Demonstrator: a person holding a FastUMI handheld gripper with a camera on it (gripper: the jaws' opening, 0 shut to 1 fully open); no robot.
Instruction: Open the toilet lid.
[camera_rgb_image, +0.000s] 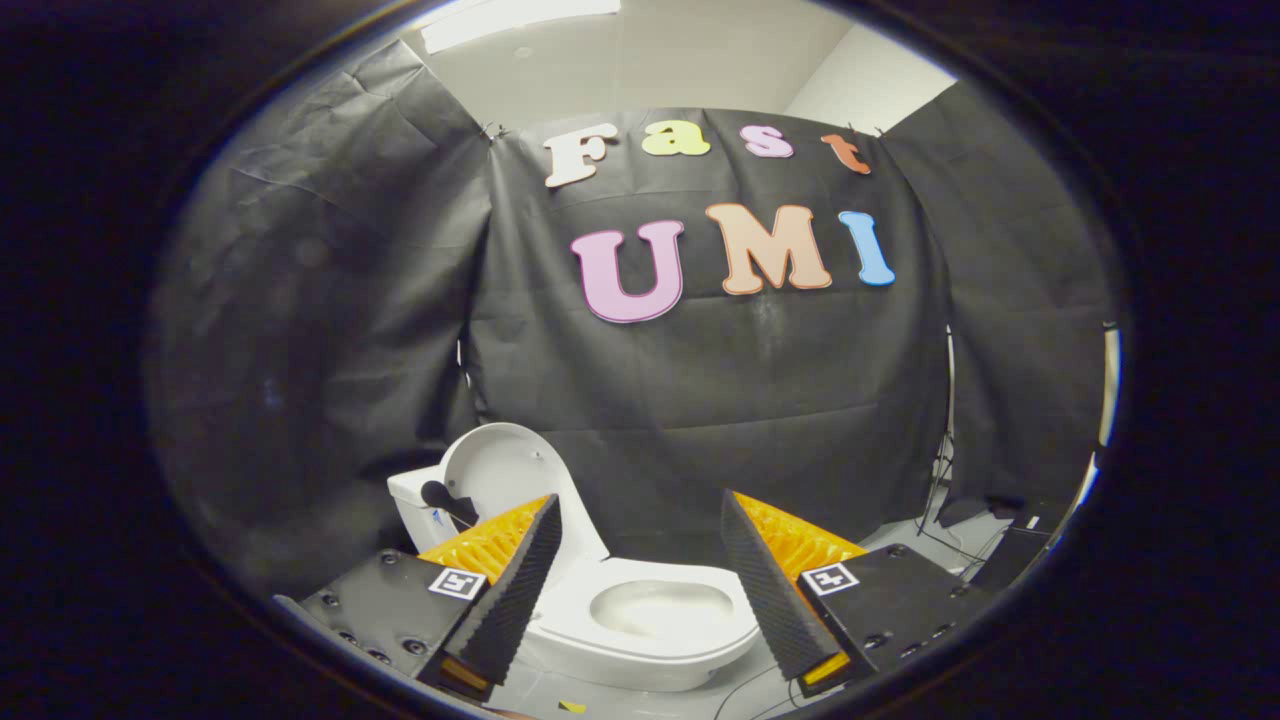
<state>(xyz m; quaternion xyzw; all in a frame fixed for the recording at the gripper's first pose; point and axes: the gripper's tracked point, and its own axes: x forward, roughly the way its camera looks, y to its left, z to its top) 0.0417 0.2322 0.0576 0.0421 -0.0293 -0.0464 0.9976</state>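
In your gripper view, your gripper (640, 530) has its two fingers spread wide apart, holding nothing. Just past them sits the shiny white toilet (655, 625), its bowl showing between the fingers. Its round white lid (500, 470) stands up against the tank, behind the left finger.

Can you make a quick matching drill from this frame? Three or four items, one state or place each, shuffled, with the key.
Items:
1. toilet lid
2. toilet bowl
3. gripper
4. cables

States or places:
A. open, nothing between the fingers
B. raised upright against the tank
C. hanging by the cloth wall, beyond the toilet
D. uncovered, between and just beyond the fingers

Pairs: 1-B, 2-D, 3-A, 4-C
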